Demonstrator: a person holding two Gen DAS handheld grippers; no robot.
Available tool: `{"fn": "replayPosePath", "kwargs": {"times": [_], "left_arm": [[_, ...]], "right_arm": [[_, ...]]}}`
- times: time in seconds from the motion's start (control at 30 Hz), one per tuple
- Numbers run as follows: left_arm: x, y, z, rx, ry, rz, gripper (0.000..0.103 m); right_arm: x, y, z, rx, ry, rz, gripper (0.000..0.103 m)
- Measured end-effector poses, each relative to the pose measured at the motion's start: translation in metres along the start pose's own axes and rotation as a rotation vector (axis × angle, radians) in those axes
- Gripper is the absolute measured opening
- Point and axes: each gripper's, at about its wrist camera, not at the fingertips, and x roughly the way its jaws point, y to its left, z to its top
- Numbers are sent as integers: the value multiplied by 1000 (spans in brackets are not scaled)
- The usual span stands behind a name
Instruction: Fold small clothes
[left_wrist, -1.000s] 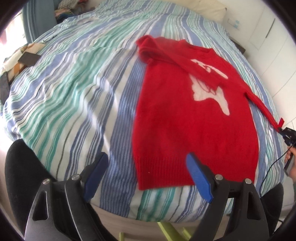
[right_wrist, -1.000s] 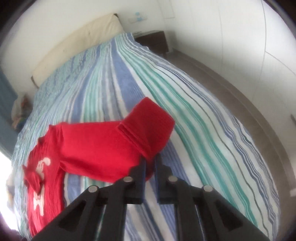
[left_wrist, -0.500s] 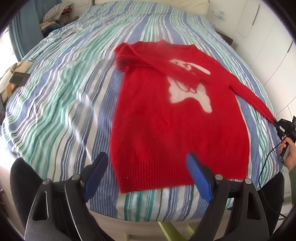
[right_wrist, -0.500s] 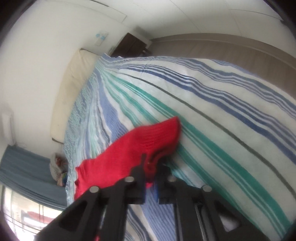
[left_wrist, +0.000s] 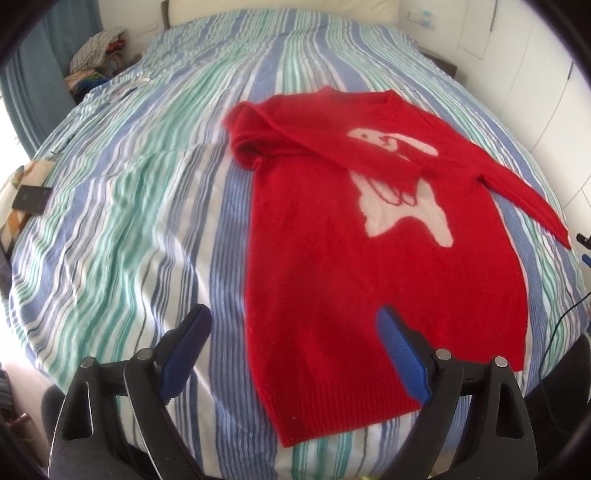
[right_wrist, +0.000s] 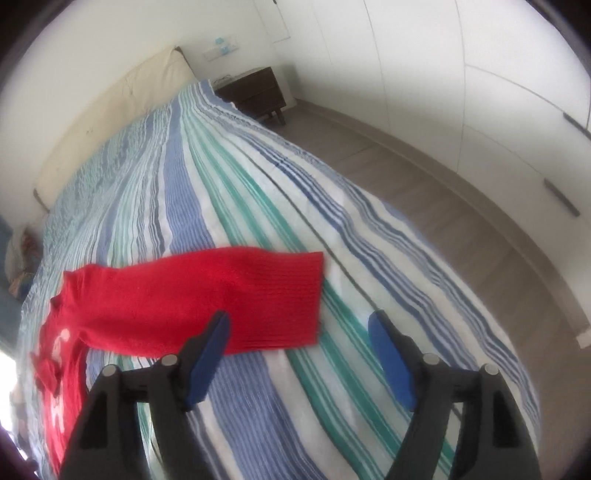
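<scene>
a red sweater (left_wrist: 369, 258) is lying flat on the striped bedspread (left_wrist: 129, 221), its white front motif (left_wrist: 402, 199) facing up and its ribbed hem at 6 o'clock in the left wrist view, near the foot edge of the bed. one sleeve is lying folded across the chest, its cuff resting over the motif, while the other sleeve (right_wrist: 236, 302) is stretching out toward 3 o'clock, flat on the bedspread. the left gripper (left_wrist: 291, 350) is hovering above the hem with its blue-padded jaws standing wide apart, gripping nothing. the right gripper (right_wrist: 299, 350) is sitting just short of the stretched sleeve's ribbed cuff (right_wrist: 295, 299), its jaws also spread wide and holding nothing. a dark phone (left_wrist: 31, 199) is lying at 9 o'clock on the bed's edge, and a nightstand (right_wrist: 255, 94) is standing at 12 o'clock in the right wrist view beside the cream headboard (right_wrist: 110, 114).
</scene>
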Motion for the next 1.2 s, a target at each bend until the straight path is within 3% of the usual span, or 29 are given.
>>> {"fn": "replayPosePath", "kwargs": {"times": [0.1,0.3,0.47,0.73,0.93,1.1,1.2], "left_arm": [[5,-15,5,9,5,-37,92],[20,-51,27,18,16,-128,92],[46,-67,43,-22,78,-187,92],[66,-81,59,-47,107,-199,92],[84,-56,68,-198,146,-260,92],[84,-11,74,-365,97,-284,92],[92,-8,77,-426,107,-325,92]], "right_arm": [[-36,0,-9,-33,-62,-59,76],[-90,33,-37,-168,-122,-26,78],[-87,79,-72,-244,-50,74,78],[-72,136,-116,-363,46,220,78],[-71,146,-132,-403,79,257,78],[-71,142,-137,-401,87,257,78],[-71,142,-139,-383,83,272,78]]}}
